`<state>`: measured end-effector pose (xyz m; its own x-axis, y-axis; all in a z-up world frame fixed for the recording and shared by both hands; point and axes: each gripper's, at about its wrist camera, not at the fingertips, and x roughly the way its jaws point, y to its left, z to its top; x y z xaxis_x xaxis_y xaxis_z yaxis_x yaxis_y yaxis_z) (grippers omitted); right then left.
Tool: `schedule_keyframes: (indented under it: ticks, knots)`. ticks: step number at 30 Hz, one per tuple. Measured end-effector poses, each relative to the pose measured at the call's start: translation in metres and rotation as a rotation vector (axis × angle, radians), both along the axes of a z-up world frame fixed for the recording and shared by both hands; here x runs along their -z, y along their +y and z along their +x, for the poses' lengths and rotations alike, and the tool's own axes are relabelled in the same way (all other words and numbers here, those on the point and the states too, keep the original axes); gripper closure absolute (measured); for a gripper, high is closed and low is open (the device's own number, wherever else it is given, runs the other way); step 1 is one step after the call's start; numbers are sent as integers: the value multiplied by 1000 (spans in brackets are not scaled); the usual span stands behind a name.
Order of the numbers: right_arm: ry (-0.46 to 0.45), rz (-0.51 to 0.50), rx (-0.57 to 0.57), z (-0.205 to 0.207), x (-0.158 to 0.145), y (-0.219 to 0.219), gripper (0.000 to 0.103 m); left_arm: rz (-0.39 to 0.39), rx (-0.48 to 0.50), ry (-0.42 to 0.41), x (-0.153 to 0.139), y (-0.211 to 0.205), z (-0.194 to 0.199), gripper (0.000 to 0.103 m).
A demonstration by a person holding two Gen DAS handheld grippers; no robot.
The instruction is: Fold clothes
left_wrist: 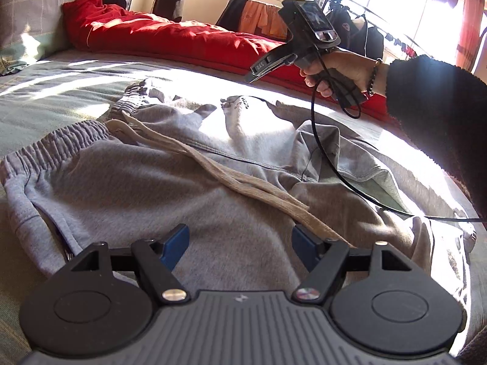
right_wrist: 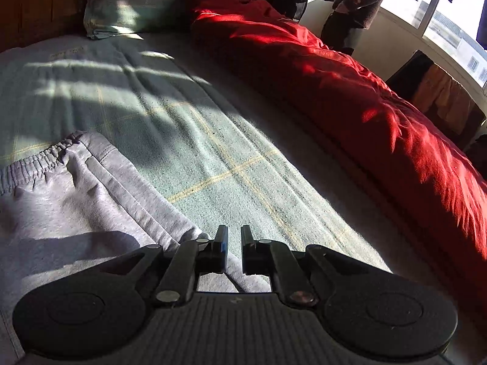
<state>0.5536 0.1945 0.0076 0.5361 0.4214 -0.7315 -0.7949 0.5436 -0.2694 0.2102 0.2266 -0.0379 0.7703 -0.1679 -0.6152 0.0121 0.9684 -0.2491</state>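
Fingers (left_wrist: 173, 237) hover over one grey sweatpants (left_wrist: 127, 182).

Beyond my bed (right_wrist: 213, 152) with its pale green checked cover, a red quilt (right_wrist: 350, 91) lies bunched along the far side. A pillow (right_wrist: 137, 6) sits far left. A person (right_wrist: 356, 3) stands by the sunlit window (right_wrist: 450, 21) (laundry hanging there).

My left gripper (left_wrist: 240, 240): black linkage arms, blue finger pads (left_wrist: 176, 240), silver pivot screws, two round black discs, ribbed grey housing. My right gripper (right_wrist: 233, 245): same build, black. My right hand (left_wrist: 338, 73): beaded bracelet (left_wrist: 373, 76), dark fuzzy sleeve (left_wrist: 438, 115), thin black cable (left_wrist: 322, 152) trailing from the handle.
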Motion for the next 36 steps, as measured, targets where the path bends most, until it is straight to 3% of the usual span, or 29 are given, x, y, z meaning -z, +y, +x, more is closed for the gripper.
schedule_keyframes:
  ticks: [7, 13, 20, 26, 32, 36]
  knots:
    - [-26, -5, 56, -41, -52, -70, 91, 47, 14, -46, -30, -20, -33, 29]
    - [-7, 10, 125, -90, -72, -148, 89, 86, 21, -22, -35, -41, -59, 28]
    - [56, 12, 215, -152, -49, -237, 88, 138, 22, 20, -33, -71, -88, 28]
    - [163, 47, 303, -194, -12, -301, 88, 128, 12, 54, -26, -93, -104, 28]
    - [264, 184, 402, -225, 9, -358, 88, 122, 24, 59, -24, -119, -116, 28]
    - [314, 288, 467, -248, 17, -398, 81, 107, 30, 61, -24, -132, -118, 28]
